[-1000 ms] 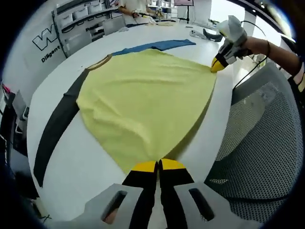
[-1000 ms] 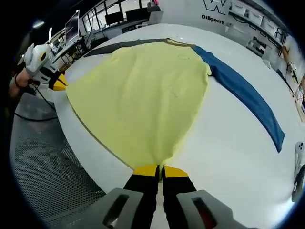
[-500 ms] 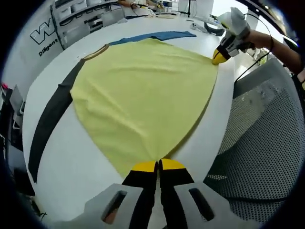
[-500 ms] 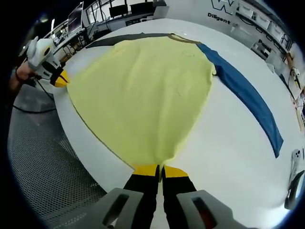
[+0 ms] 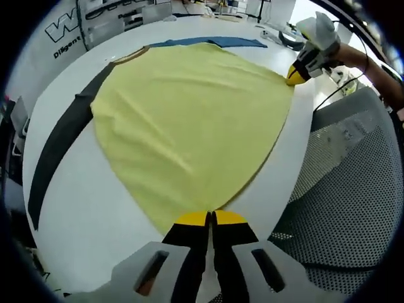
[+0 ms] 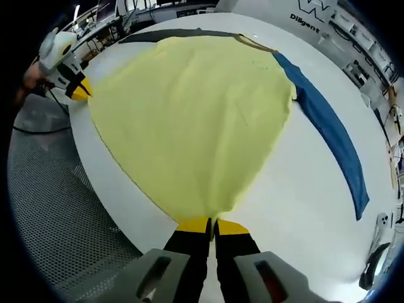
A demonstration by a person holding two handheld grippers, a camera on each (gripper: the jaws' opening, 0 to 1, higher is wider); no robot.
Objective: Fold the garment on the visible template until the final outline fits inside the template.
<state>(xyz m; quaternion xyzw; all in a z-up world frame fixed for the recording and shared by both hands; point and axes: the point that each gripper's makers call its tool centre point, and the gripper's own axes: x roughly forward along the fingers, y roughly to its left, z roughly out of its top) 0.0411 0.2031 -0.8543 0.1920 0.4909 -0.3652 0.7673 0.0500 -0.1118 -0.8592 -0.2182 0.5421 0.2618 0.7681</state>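
one garment (image 5: pixel 189 120), two grippers (image 5: pixel 210 219)

Table (image 5: pixel 95 208): white, round-edged.
Mesh chair (image 5: pixel 344 189): grey, just beside the table's edge.
Wall lettering (image 5: pixel 66 28): dark on white, beyond the table.

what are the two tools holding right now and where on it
Both hold the yellow garment by its hem edge: the left tool is shut on one bottom corner, the right tool on the other, with the cloth spread over the white table.
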